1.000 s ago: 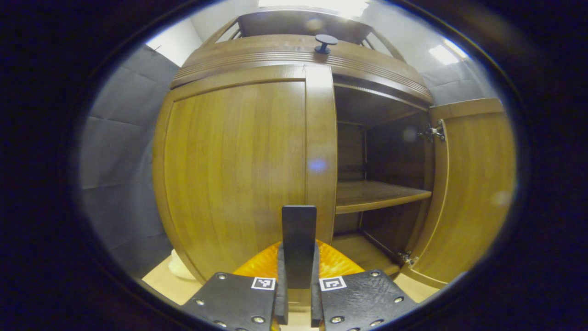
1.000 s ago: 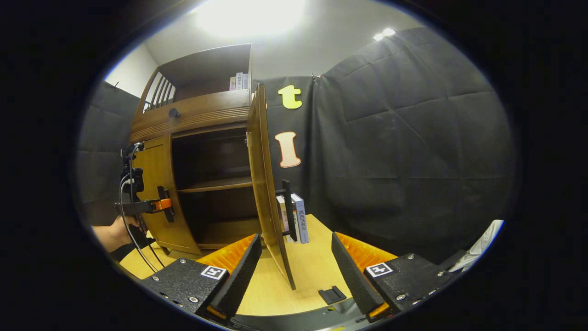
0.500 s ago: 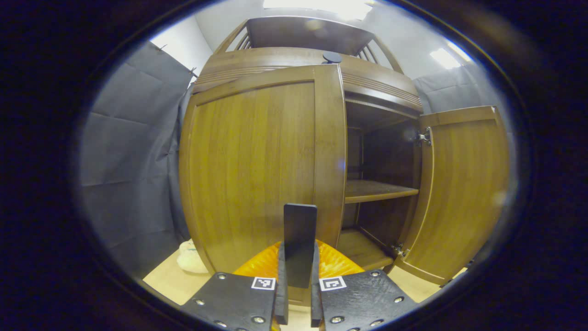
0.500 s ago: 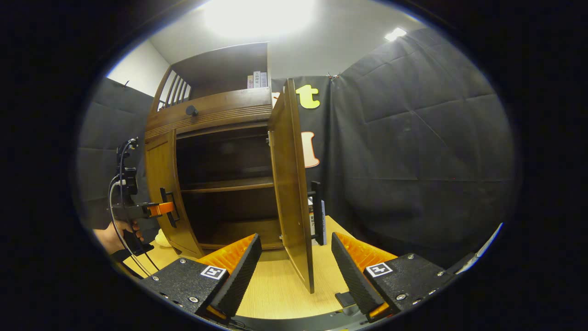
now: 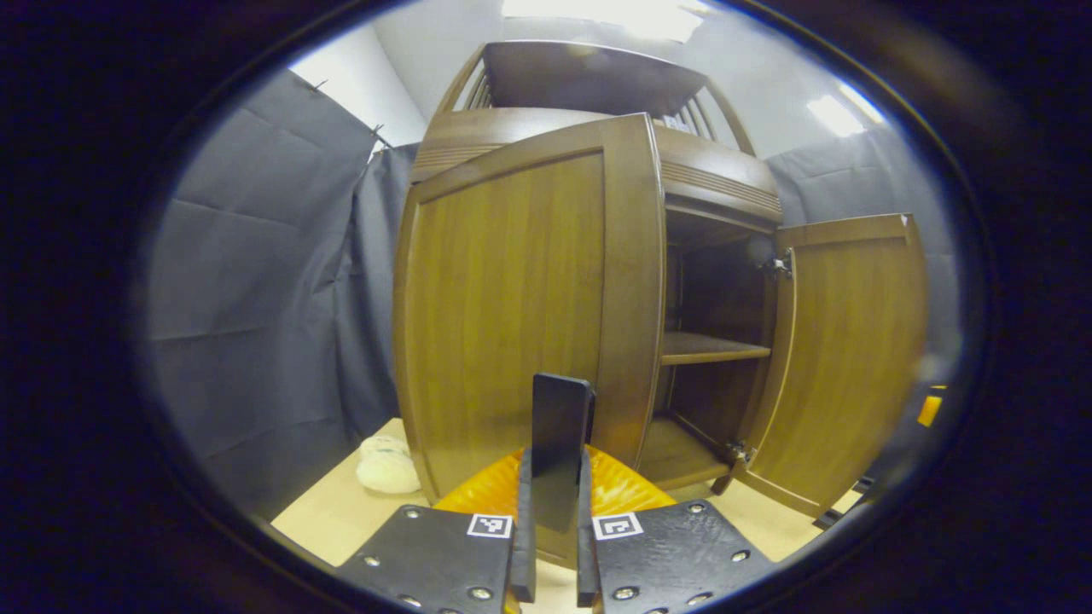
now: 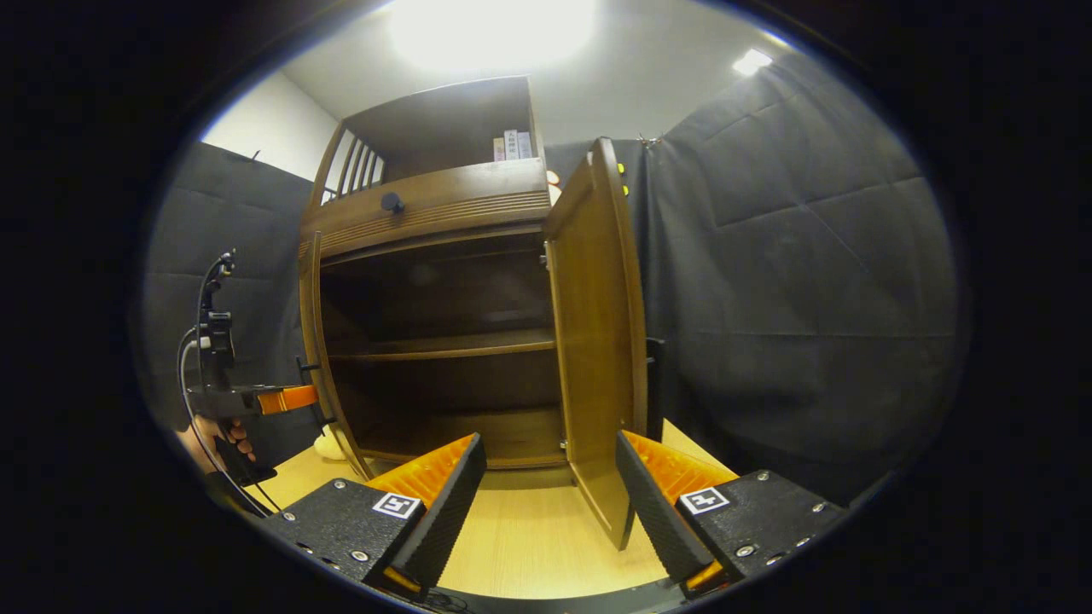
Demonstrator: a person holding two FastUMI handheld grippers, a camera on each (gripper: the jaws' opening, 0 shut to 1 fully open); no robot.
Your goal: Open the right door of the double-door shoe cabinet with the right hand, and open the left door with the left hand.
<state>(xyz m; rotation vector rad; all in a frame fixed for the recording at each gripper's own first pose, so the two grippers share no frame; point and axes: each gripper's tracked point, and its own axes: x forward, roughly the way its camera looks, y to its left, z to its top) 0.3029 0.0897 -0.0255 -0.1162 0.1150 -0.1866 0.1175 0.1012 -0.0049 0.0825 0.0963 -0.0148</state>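
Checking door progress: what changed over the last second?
The left door swung further out, pulled by the left gripper, shut on its black handle. In the right gripper view the right door shifted across as that camera moved. Unchanged: right gripper open, holding nothing; right door open.

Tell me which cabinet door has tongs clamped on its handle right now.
The left door: the left tongs grip its black handle. The right door stands swung wide, with the open right tongs clear of it.
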